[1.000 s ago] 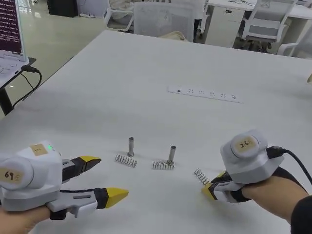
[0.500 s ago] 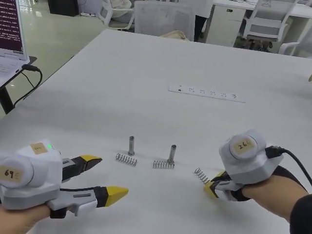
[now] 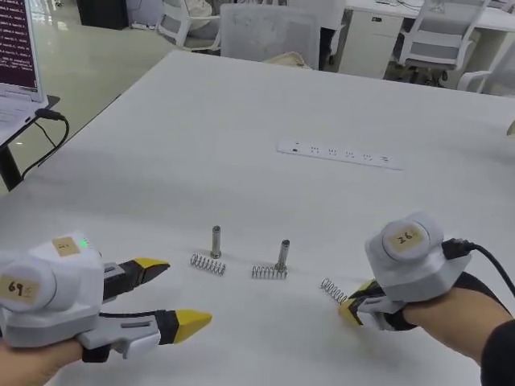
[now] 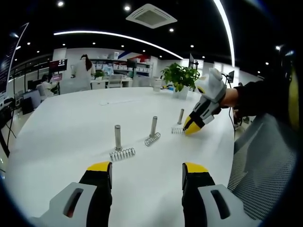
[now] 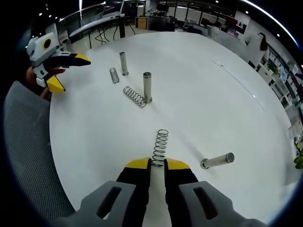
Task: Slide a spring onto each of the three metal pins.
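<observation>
Two metal pins [image 3: 216,241] [image 3: 283,255] stand upright on the white table, each with a spring [image 3: 208,264] [image 3: 269,273] lying at its foot. A third spring [image 5: 161,142] lies flat, its near end pinched between the nearly closed yellow jaws of my right gripper [image 5: 157,164] [image 3: 352,305]. The third pin [image 5: 217,161] is just right of those jaws, and in the left gripper view it [image 4: 180,116] stands behind the right gripper's tip. My left gripper [image 3: 171,292] [image 4: 147,168] hovers open at the near left, with nothing in it, a short way from the nearest pin [image 4: 117,137].
A white power strip [image 3: 338,153] lies further back on the table [image 3: 241,121]. A laptop [image 3: 16,72] on a stand with a black cable is off the left edge. Office chairs stand beyond the far edge. The right gripper's cable [image 3: 487,265] trails to the right.
Almost nothing. My right gripper stays at the end of the third spring with a slight shift, and the left gripper holds its place.
</observation>
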`<state>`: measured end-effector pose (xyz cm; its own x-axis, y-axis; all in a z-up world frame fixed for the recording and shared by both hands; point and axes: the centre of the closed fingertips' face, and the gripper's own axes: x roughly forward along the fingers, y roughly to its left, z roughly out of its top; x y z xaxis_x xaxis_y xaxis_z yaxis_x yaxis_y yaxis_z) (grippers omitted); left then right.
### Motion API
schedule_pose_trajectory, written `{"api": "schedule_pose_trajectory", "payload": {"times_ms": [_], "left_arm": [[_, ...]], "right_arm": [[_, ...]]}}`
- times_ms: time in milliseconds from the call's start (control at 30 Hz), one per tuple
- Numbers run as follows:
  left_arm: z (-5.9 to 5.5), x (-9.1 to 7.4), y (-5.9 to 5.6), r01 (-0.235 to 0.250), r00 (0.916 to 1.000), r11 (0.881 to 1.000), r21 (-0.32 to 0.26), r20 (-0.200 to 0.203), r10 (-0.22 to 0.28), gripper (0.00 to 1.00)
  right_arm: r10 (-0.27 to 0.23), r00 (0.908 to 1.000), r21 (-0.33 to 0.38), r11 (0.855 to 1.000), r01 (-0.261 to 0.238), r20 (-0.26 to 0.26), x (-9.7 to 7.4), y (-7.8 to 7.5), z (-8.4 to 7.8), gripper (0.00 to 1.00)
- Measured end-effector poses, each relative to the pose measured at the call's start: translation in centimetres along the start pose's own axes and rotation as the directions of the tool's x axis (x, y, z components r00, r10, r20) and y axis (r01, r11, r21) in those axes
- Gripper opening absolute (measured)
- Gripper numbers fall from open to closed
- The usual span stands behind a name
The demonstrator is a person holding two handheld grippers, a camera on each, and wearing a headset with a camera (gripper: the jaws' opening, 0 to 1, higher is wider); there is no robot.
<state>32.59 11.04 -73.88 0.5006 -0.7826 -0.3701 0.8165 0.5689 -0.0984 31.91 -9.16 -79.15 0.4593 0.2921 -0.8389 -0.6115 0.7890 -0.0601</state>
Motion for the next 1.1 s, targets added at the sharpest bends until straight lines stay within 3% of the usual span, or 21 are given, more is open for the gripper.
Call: {"api": "schedule_pose_trajectory", "payload": {"times_ms": [467,1100], "left_arm": [[0.0,0.0,-0.7,0.029,0.9995,1.000,0.011,-0.013,-0.029,0.51],[0.3,0.1,-2.1,0.085,0.9959,0.995,0.052,-0.035,-0.084,0.49]], "right_arm": [[0.026,0.9997,-0.006,1.000,-0.026,-0.003,-0.6,0.6,-0.2,0.08],[0.075,0.9962,-0.026,0.997,-0.074,0.043,-2.4,2.2,1.5,0.08]]}}
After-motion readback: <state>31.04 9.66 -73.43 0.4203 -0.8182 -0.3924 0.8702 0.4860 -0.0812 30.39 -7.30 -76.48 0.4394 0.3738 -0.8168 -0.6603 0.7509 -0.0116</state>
